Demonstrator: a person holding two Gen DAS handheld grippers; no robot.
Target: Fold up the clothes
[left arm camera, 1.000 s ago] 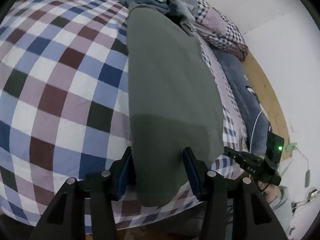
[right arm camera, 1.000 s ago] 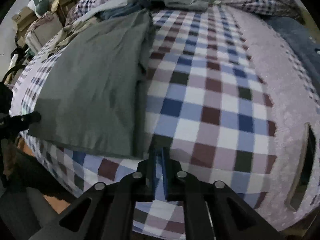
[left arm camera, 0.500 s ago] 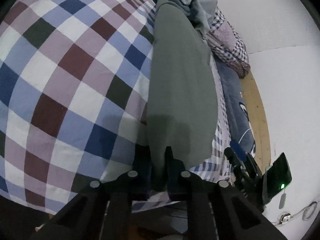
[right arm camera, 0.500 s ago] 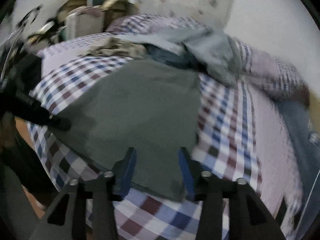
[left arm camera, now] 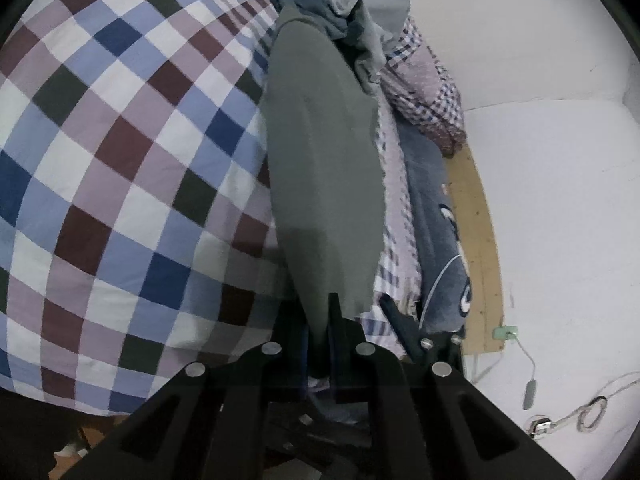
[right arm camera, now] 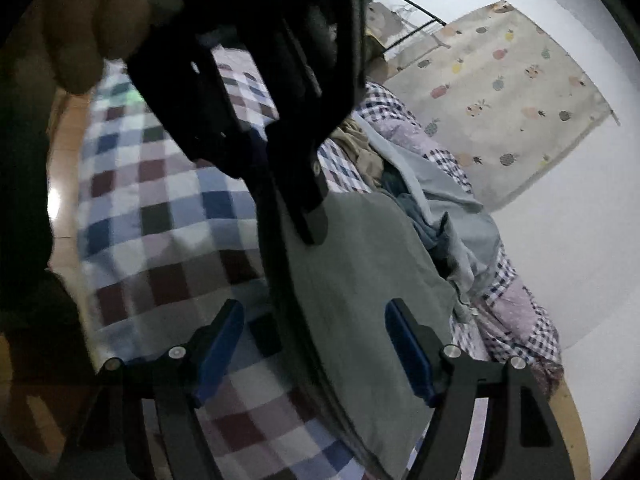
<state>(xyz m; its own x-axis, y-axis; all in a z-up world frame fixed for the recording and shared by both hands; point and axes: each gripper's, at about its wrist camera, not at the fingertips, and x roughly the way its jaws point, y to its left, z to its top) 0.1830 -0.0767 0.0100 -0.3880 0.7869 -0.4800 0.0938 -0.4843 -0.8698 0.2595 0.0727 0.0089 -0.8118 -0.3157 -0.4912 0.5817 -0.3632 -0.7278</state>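
Left gripper [left arm camera: 322, 320] is pinched tight on the near hem of the grey-green garment [left arm camera: 324, 152], fabric caught btwn its fingers. Right gripper [right arm camera: 314, 344] has jaws spread wide w/ nothing in them, hovering over the same garment. Garment lies long & flat on the checked bedsheet [left arm camera: 120, 152], far end touching a pile of clothes [left arm camera: 344, 12]. Blue blanket [left arm camera: 436, 216] runs beside it near the wall [left arm camera: 540, 160].

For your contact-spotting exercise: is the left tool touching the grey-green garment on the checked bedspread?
Touching. In the left wrist view the left tool is shut on the near edge of the grey-green garment, the cloth running between its fingers.
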